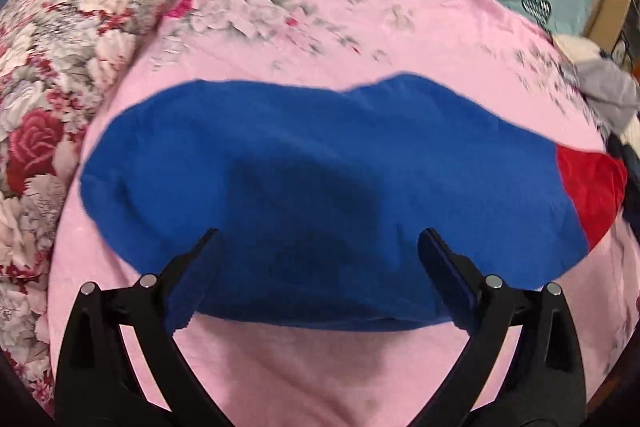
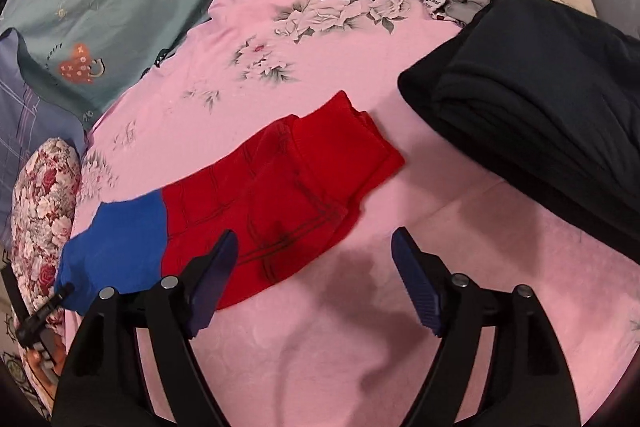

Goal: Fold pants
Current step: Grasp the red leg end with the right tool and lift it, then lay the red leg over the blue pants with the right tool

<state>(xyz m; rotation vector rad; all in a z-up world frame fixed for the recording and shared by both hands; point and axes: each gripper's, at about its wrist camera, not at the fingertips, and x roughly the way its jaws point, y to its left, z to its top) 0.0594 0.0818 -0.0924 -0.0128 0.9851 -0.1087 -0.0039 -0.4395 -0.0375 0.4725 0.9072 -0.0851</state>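
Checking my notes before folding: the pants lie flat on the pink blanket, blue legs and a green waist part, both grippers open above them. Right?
One slip: the waist part is red, not green, as the right wrist view shows. The rest stands.

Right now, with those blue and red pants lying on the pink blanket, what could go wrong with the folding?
Both grippers are open and hold nothing. The left gripper hovers over the blue part of the pants: closing here might pinch only the top layer and spoil the fold. The right gripper sits off the red part's edge and could grab the pink blanket instead. The black pile lies close enough to snag.
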